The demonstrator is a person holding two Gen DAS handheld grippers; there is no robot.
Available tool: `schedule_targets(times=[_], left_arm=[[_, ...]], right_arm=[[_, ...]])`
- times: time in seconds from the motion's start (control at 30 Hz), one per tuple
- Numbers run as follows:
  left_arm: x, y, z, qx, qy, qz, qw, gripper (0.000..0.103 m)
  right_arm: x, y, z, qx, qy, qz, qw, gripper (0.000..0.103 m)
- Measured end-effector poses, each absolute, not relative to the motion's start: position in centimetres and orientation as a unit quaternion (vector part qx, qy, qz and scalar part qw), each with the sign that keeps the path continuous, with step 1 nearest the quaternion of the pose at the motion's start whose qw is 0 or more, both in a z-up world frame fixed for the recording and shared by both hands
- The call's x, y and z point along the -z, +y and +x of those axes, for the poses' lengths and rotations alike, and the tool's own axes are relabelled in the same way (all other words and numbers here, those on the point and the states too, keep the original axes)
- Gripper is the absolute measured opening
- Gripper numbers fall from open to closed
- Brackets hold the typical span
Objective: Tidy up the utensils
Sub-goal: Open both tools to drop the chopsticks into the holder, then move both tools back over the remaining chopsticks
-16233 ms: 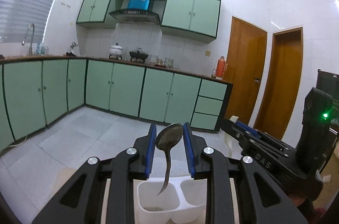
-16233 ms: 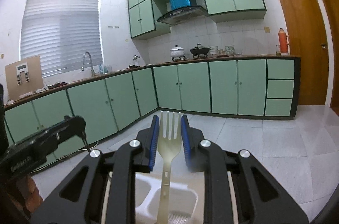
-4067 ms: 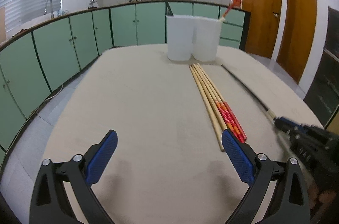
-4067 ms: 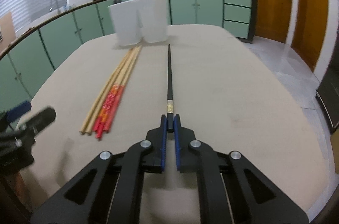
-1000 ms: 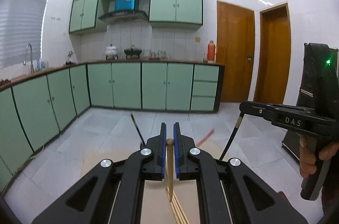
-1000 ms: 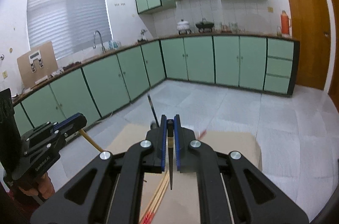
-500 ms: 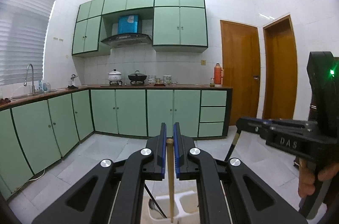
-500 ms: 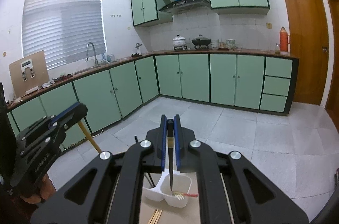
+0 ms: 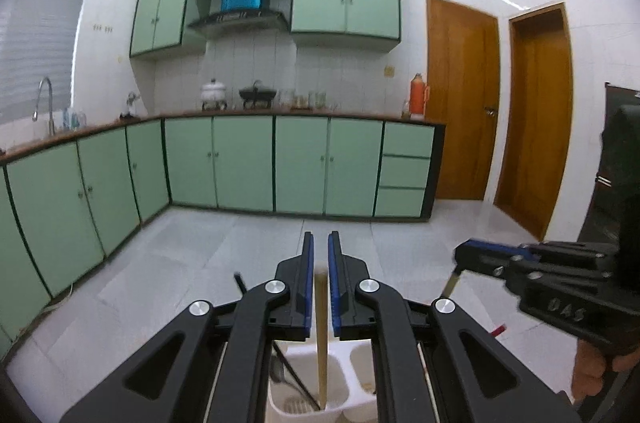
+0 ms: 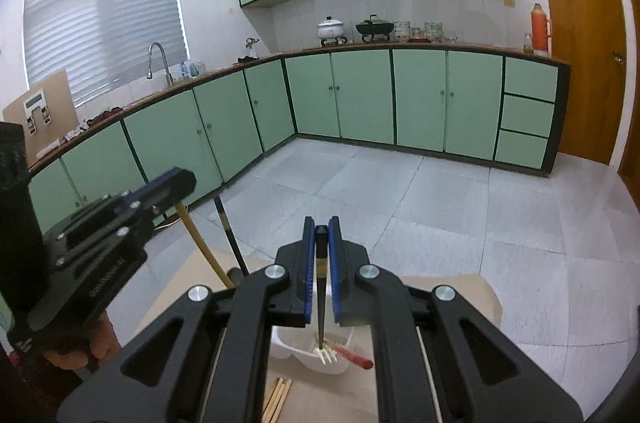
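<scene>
My left gripper (image 9: 318,253) is shut on a wooden chopstick (image 9: 321,335) that hangs down into the left compartment of the white utensil holder (image 9: 340,355), beside a spoon and a black chopstick (image 9: 298,377). My right gripper (image 10: 321,239) is shut on a black chopstick (image 10: 320,307) that hangs tip-down into the holder's (image 10: 308,355) right compartment, where a cream fork (image 10: 327,354) and a red-ended chopstick (image 10: 354,357) lie. The right gripper shows in the left wrist view (image 9: 460,259), the left gripper in the right wrist view (image 10: 176,191).
Several wooden chopsticks (image 10: 277,397) lie on the beige table (image 10: 460,297) in front of the holder. Green kitchen cabinets (image 9: 248,163) and tiled floor (image 10: 420,191) lie beyond the table's far edge. Two wooden doors (image 9: 464,103) stand on the right.
Both grippers have lowered their chopsticks further into the holder. The holder now sits closer below the fingers, and both views have tilted down slightly.
</scene>
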State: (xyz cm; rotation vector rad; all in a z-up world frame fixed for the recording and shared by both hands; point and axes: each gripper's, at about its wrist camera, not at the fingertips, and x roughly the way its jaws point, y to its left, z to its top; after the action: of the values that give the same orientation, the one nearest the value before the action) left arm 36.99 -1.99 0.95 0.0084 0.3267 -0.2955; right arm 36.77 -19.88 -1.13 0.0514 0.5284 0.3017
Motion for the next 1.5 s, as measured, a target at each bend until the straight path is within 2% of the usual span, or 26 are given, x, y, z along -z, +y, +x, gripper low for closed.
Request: schedule_targets(times=[0.1, 0.13, 0.2, 0.27, 0.4, 0.47, 0.67, 0.8, 0.93, 1.5], left_arm=[[-0.3, -1.6, 36.5, 0.145, 0.170, 0.004, 0.975, 0.019], [-0.2, -1.4, 36.2, 0.143, 0.169, 0.006, 0.975, 0.023], [-0.4, -1.0, 35.3, 0.140, 0.166, 0.006, 0.976, 0.030], [-0.7, -0.6, 34.6, 0.134, 0.163, 0.006, 0.977, 0.038], [-1.5, 0.4, 32.1, 0.128, 0.154, -0.002, 0.980, 0.051], [-1.7, 0.8, 30.9, 0.124, 0.154, -0.004, 0.980, 0.061], [-0.8, 1.8, 26.1, 0.116, 0.161, -0.013, 0.980, 0.074], [0.9, 2.4, 23.1, 0.111, 0.171, -0.019, 0.979, 0.082], [2.6, 2.6, 20.5, 0.105, 0.170, -0.020, 0.980, 0.097], [9.3, 3.2, 14.1, 0.096, 0.219, 0.005, 0.971, 0.097]], right_arm=[[1.3, -20.3, 35.8, -0.141, 0.253, 0.028, 0.957, 0.011], [1.2, -20.4, 35.5, -0.138, 0.250, 0.030, 0.958, 0.019], [0.7, -21.0, 34.5, -0.132, 0.239, 0.036, 0.961, 0.027], [0.4, -21.6, 33.6, -0.127, 0.229, 0.036, 0.964, 0.028], [-0.3, -22.4, 30.6, -0.118, 0.205, 0.033, 0.971, 0.043], [-0.5, -22.9, 29.3, -0.115, 0.195, 0.032, 0.973, 0.047], [1.3, -24.0, 23.8, -0.103, 0.185, 0.042, 0.977, 0.068], [3.6, -24.4, 20.4, -0.083, 0.179, 0.056, 0.979, 0.090], [6.1, -24.4, 17.5, -0.061, 0.173, 0.048, 0.982, 0.097], [13.7, -22.9, 11.9, -0.032, 0.219, 0.056, 0.974, 0.097]])
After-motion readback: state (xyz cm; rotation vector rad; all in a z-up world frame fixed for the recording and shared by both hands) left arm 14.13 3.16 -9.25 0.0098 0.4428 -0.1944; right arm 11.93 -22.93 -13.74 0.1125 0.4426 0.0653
